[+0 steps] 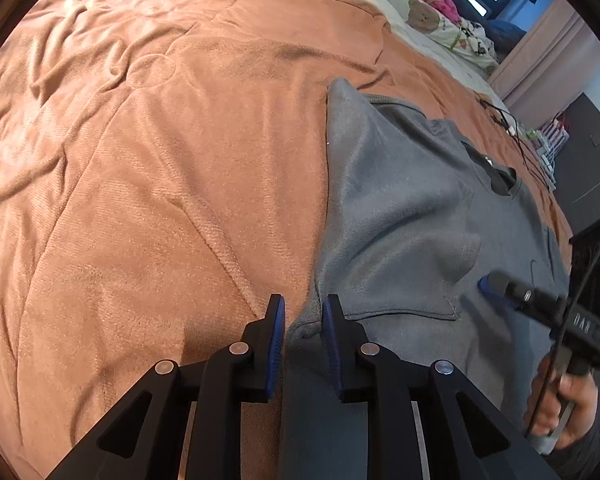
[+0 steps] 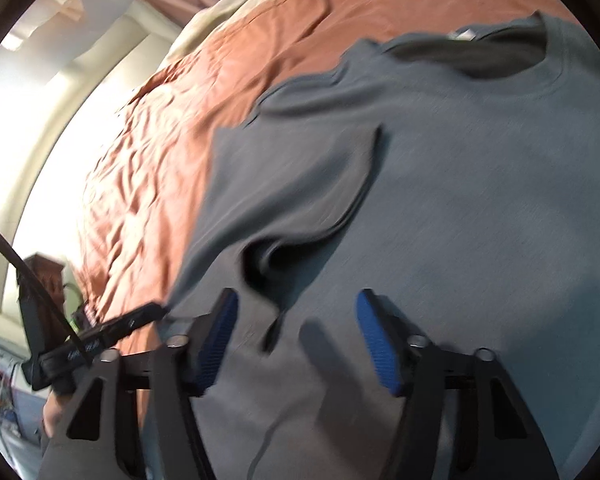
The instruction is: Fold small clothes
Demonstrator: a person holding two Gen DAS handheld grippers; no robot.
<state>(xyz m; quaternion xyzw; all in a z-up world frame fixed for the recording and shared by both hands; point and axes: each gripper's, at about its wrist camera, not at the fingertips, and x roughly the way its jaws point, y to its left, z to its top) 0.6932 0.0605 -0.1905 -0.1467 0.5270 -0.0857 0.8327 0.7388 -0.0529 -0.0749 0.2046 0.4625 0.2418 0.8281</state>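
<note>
- Left gripper (image 1: 303, 316) fills the bottom of its own view, blue pads close together with a narrow gap; a bunched edge of the grey shirt (image 1: 400, 216) sits in that gap. Clamped or just straddling: can't tell.
- Orange blanket (image 1: 160, 160) covers the bed, wrinkled, and takes up most of the left wrist view.
- Grey shirt lies on the blanket, right of centre, one flap raised to a peak at its far end and a small fold standing up mid-body.
- Shirt collar (image 2: 500, 56) shows top right in the right wrist view, dark inside, small label at its edge.
- Right gripper (image 2: 296, 320) is low over the shirt body, jaws spread wide, nothing between them; shadow falls on the cloth just below.
- Right hand (image 1: 568, 404) grips that tool's handle at the frame's lower right, partly cut off by the edge.
- Pillows and clutter (image 1: 440, 12) lie at the far end of the bed, too small to identify.
- Right wrist view is motion-blurred, so fabric detail is soft.
</note>
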